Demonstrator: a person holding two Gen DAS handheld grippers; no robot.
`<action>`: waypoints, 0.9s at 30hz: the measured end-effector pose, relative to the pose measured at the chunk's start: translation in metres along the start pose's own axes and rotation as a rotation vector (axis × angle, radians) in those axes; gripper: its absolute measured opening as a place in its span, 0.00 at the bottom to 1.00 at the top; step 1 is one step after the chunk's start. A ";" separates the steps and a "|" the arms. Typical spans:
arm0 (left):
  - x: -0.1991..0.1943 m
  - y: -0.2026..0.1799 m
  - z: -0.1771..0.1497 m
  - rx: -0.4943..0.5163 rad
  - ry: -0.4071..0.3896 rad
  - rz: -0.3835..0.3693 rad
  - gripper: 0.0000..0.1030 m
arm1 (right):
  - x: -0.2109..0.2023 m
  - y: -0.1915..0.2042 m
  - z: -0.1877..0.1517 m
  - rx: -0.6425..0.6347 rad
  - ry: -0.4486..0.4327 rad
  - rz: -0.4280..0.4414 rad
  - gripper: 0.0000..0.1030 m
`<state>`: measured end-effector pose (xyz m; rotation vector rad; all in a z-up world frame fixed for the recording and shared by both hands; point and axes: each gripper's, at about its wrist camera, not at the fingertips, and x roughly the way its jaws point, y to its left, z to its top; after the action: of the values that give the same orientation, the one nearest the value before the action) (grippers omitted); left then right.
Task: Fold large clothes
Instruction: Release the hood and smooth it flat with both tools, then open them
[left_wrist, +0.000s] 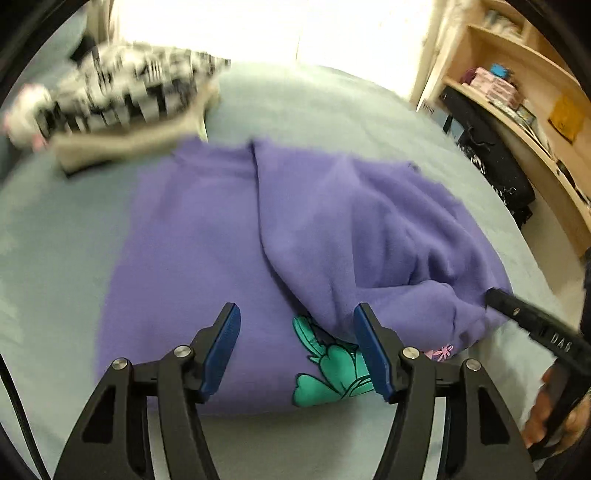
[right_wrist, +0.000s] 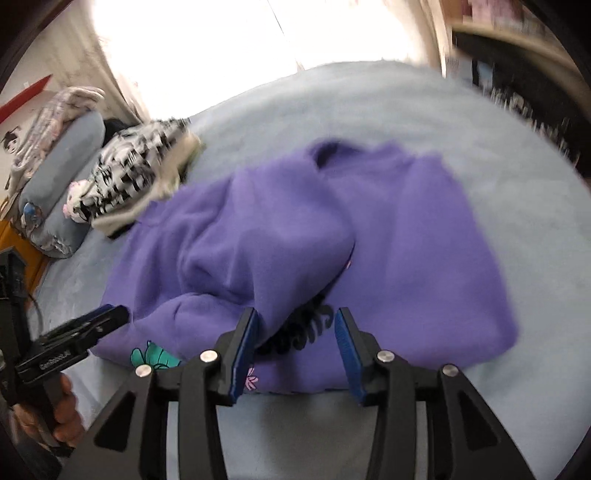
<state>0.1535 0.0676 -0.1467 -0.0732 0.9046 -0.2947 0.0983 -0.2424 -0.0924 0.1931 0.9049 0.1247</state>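
Note:
A purple sweatshirt (left_wrist: 295, 229) lies on the light blue bed (left_wrist: 55, 240), its sides folded in over the middle. A teal print (left_wrist: 325, 373) shows at its near hem. My left gripper (left_wrist: 295, 308) hovers over that hem, open, with nothing between its blue pads (left_wrist: 221, 354). From the right wrist view the sweatshirt (right_wrist: 406, 240) fills the centre, a folded sleeve (right_wrist: 240, 258) lying across it. My right gripper (right_wrist: 296, 313) is open above the near edge, with black lettering (right_wrist: 299, 332) showing under it. Each gripper appears in the other's view: right (left_wrist: 495, 295), left (right_wrist: 116, 314).
A stack of folded clothes topped by a black-and-white patterned piece (left_wrist: 129, 92) sits at the bed's far left. A grey pillow (right_wrist: 62, 177) lies beyond it. Wooden shelves (left_wrist: 517, 92) with a dark bag (left_wrist: 487, 162) stand to the right of the bed.

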 end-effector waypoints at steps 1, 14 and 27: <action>-0.008 -0.004 0.000 0.015 -0.031 0.001 0.50 | -0.005 0.003 0.000 -0.023 -0.029 -0.011 0.42; 0.040 -0.056 0.052 0.040 -0.080 -0.187 0.10 | 0.052 0.062 0.039 -0.192 -0.038 0.126 0.12; 0.096 -0.031 0.040 -0.004 -0.002 -0.114 0.01 | 0.074 0.021 0.034 -0.127 -0.023 0.069 0.00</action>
<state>0.2344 0.0086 -0.1895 -0.1290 0.9002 -0.3983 0.1701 -0.2122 -0.1247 0.1074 0.8650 0.2432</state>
